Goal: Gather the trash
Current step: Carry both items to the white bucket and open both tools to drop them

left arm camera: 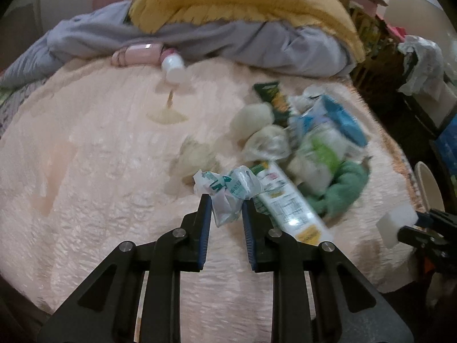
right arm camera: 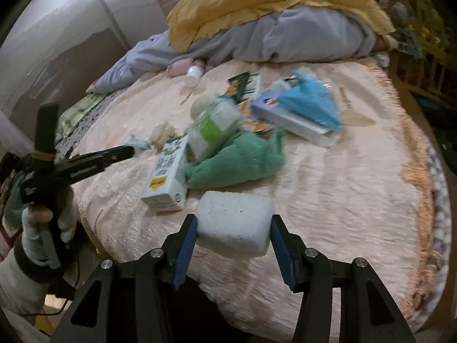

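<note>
Left wrist view: the left gripper pinches a crinkled clear plastic wrapper with teal print, lettering too blurred to read, just left of the tall white-and-green carton. The right gripper clamps a speckled white foam block just in front of that carton. A fuzzy green cloth lies beside the carton on the ribbed peach bedspread.
</note>
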